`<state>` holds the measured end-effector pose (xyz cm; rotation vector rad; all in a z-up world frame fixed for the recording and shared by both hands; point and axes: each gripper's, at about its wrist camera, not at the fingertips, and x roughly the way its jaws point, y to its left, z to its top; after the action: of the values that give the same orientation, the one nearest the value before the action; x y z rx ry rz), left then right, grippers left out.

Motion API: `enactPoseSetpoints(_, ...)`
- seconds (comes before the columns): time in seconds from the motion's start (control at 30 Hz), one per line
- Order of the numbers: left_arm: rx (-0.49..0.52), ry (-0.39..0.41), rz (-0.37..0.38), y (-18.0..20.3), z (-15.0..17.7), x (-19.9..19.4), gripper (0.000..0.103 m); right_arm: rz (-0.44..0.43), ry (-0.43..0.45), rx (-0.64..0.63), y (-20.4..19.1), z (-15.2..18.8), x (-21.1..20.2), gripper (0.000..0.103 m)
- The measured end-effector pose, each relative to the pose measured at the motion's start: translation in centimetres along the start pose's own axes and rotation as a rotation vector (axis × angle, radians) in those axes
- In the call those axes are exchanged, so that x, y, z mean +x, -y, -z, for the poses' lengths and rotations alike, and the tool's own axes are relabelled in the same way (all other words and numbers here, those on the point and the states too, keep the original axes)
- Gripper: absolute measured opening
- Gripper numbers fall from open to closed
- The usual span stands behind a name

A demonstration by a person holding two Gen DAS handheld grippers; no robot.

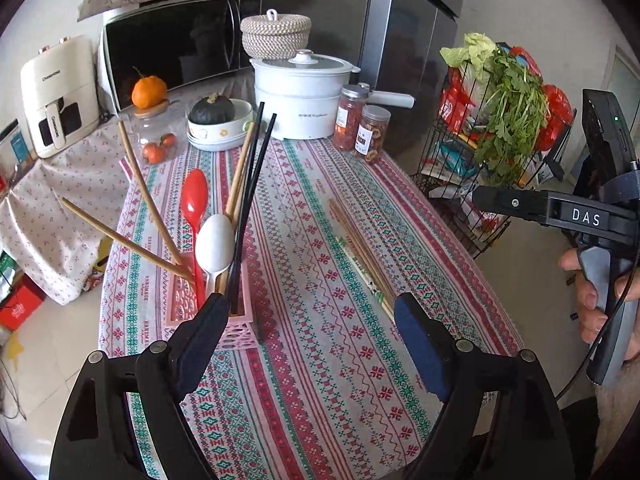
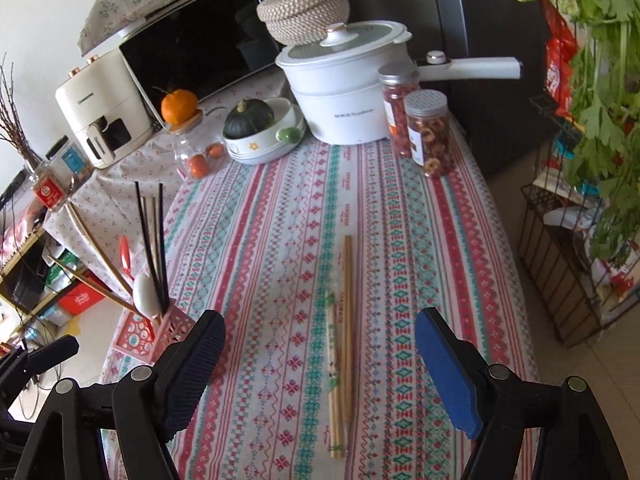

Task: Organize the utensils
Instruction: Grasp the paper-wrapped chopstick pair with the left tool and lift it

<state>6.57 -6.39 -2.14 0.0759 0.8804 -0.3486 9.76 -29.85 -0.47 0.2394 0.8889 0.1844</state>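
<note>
Pink plastic, latticed at the sides: the holder (image 1: pixel 240 320) stands at the near left of the cloth-covered surface (image 1: pixel 320 360) in the left wrist view. It carries a red spoon (image 1: pixel 195 196), a white spoon (image 1: pixel 215 244), black chopsticks (image 1: pixel 256 160) and wooden chopsticks (image 1: pixel 140 184) that splay out to the left. The left tool (image 1: pixel 310 320) is spread wide with nothing between its pads; its left finger (image 1: pixel 204 336) overlaps the holder's near edge in the picture, though I cannot tell if it touches. More wooden chopsticks, the loose sticks (image 1: pixel 356 252), lie flat on the cloth to the right of the holder, apart from it. At the far right a hand (image 1: pixel 600 296) grips the handle of the other tool.

From the right wrist view, the right tool (image 2: pixel 320 340) is also wide and holds nothing. The loose sticks (image 2: pixel 344 320) lie lengthwise on the cloth between its two fingers, below them and untouched. The holder (image 2: pixel 156 332) sits at the left edge of the surface, just beyond the left finger (image 2: pixel 196 356). A white pot (image 2: pixel 340 88) and two jars (image 2: pixel 416 120) stand at the far end.
</note>
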Motion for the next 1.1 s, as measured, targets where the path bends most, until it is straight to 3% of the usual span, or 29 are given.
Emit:
enactPoseSetpoints(0.27,-0.020,-0.128,0.035,4.4,-0.9,5.9,0.084,0.108,-0.092,0.060,5.2,1.4,2.5,0.083)
enactPoseSetpoints(0.43,-0.033,-0.203,0.006,5.8,-2.5,11.5,0.056,0.136,-0.128,0.098,7.4,1.5,4.1,0.083)
enactPoseSetpoints(0.5,-0.072,-0.246,-0.014,5.4,-3.2,14.2,0.036,0.143,-0.142,0.111,7.9,1.7,4.6,0.083)
enactPoseSetpoints(0.57,-0.124,-0.280,-0.031,4.5,-4.0,16.9,0.029,0.149,-0.150,0.108,8.1,1.6,4.9,0.083)
enactPoseSetpoints(0.87,-0.212,-0.372,-0.023,3.2,-6.0,24.3,0.021,0.168,-0.183,0.077,8.5,1.2,6.8,0.083)
enactPoseSetpoints(1.1,-0.149,-0.408,-0.099,3.8,-6.6,26.3,0.017,0.177,-0.203,0.090,9.1,1.0,7.8,0.083)
